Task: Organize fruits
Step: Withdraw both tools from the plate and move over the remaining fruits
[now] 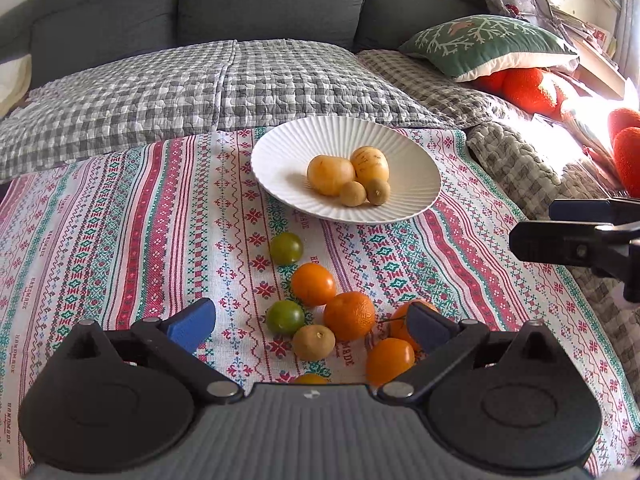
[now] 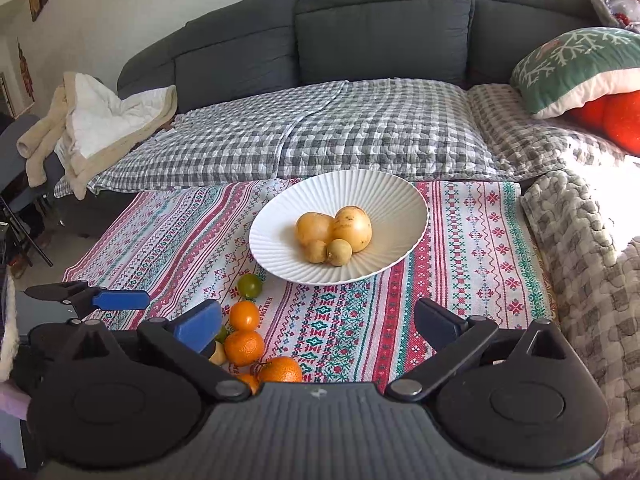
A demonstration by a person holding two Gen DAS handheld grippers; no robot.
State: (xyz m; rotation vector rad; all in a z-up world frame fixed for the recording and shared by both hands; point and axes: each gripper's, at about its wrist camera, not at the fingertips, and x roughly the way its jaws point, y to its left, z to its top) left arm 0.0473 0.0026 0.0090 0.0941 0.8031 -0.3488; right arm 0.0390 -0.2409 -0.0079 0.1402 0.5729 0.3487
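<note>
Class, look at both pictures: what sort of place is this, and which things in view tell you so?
Most likely a home living room: a grey sofa with cushions, a checked quilt over its seat, and a patterned cloth bearing a white plate of fruit.

We are holding our left gripper (image 1: 312,326) tilted steeply downward, its blue-padded fingers (image 1: 192,330) spread wide at nine and three o'clock with nothing pressing between them. We are keeping our right gripper (image 2: 318,326) at a shallower downward angle off at three o'clock of the left, jaws likewise gaping and gripping nothing.
</note>
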